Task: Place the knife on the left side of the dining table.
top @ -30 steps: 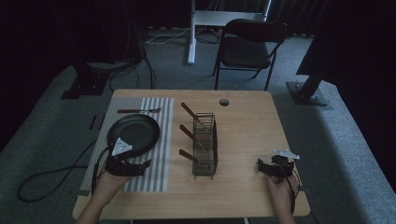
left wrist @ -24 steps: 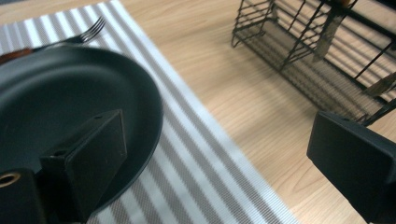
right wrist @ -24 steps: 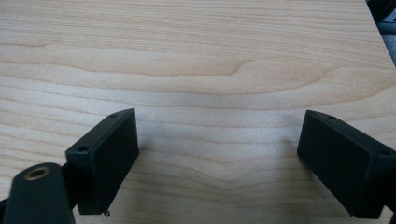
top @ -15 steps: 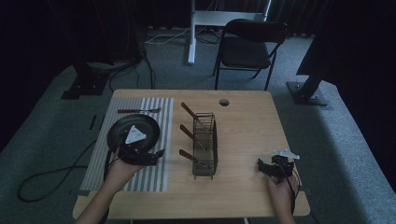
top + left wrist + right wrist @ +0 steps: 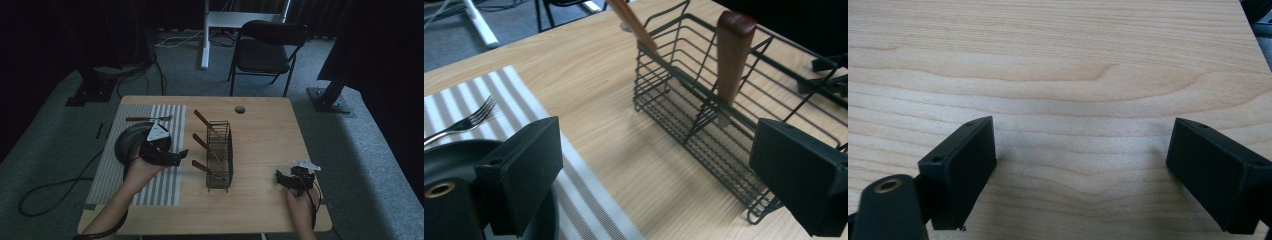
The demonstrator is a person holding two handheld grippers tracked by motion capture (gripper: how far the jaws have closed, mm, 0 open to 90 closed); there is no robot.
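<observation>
Leftward claw has swung toward the wire basket.

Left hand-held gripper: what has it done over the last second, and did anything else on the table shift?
The left hand-held gripper swung from the near-left table edge forward and rightward over the dark round plate, toward the black wire rack holding wooden-handled utensils. Its jaws are open, holding nothing. The right hand-held gripper, rack, plate and fork stayed put.
</observation>
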